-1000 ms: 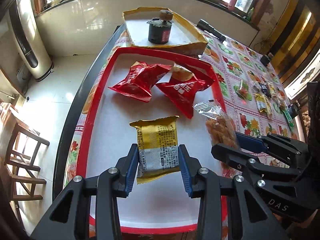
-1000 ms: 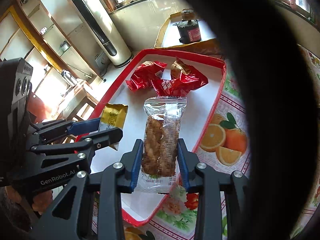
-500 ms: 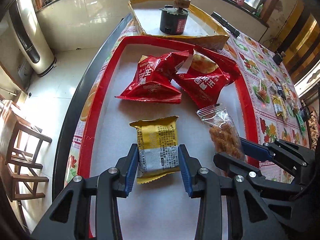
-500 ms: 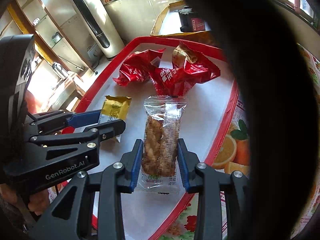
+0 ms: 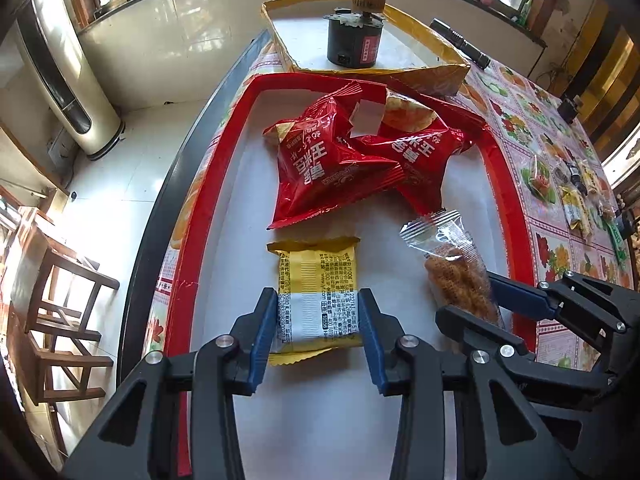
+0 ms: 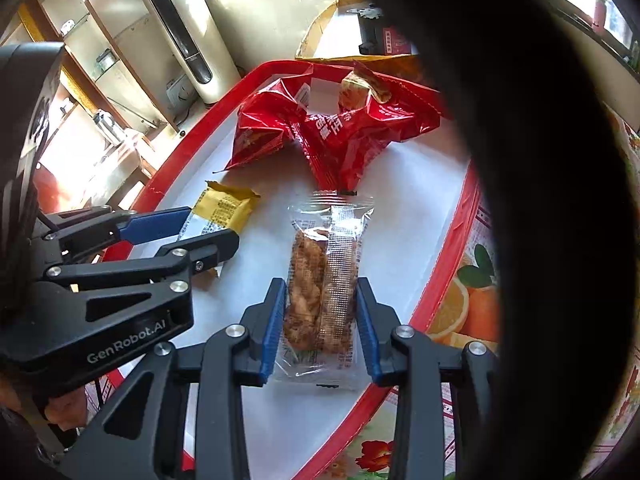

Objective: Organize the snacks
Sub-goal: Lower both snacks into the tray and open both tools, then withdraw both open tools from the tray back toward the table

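My left gripper point(image 5: 318, 312) is shut on a yellow and white snack packet point(image 5: 316, 288) and holds it over the white floor of the red-rimmed tray point(image 5: 224, 184). My right gripper point(image 6: 322, 308) is shut on a clear packet of brown fried twists point(image 6: 324, 280), also over the tray point(image 6: 452, 248). Two red snack bags point(image 5: 340, 160) lie overlapping at the tray's far end, just beyond both held packets; they also show in the right wrist view point(image 6: 340, 132). Each gripper shows in the other's view: the right one point(image 5: 496, 300), the left one point(image 6: 192, 232).
A yellow-edged cardboard box lid point(image 5: 400, 68) with a black motor point(image 5: 354, 44) stands behind the tray. Several small snacks point(image 5: 572, 196) lie on the fruit-print tablecloth at the right. A black flashlight point(image 5: 460, 44) lies far back. The table edge point(image 5: 160, 208) drops to the floor on the left.
Both grippers have moved forward along the tray with their packets, closing on the red bags, which now lie much nearer. Both stay shut.
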A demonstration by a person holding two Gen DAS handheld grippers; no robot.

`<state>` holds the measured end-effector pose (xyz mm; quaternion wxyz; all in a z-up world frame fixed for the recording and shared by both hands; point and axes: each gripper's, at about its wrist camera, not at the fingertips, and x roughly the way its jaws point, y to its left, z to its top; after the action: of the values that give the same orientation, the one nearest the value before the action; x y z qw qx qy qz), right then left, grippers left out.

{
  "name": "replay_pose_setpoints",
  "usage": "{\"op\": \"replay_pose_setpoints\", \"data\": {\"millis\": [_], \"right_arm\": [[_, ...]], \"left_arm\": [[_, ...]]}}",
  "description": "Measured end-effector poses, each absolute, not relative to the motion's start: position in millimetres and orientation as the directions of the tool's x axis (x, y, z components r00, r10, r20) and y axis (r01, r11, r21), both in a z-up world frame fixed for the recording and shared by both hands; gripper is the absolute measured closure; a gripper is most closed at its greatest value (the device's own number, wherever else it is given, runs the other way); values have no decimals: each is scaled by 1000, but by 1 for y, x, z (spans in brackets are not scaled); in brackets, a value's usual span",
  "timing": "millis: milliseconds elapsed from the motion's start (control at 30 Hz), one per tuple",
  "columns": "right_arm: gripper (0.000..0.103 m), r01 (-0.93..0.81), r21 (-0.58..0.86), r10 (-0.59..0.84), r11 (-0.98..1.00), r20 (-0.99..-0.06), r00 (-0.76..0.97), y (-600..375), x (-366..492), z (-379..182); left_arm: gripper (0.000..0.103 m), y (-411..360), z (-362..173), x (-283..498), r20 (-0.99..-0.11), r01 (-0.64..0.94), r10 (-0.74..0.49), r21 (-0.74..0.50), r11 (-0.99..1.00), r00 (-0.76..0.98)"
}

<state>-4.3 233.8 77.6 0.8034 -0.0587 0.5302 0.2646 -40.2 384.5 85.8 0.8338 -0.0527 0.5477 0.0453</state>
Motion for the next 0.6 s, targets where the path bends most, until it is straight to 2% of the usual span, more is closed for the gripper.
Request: {"op": "replay_pose_setpoints", "data": {"millis": [600], "right_arm": [[66, -519, 203, 400, 831, -865, 302, 198, -43, 105]], "left_arm": [[62, 357, 101, -75, -906, -170, 73, 1, 985, 417]]}}
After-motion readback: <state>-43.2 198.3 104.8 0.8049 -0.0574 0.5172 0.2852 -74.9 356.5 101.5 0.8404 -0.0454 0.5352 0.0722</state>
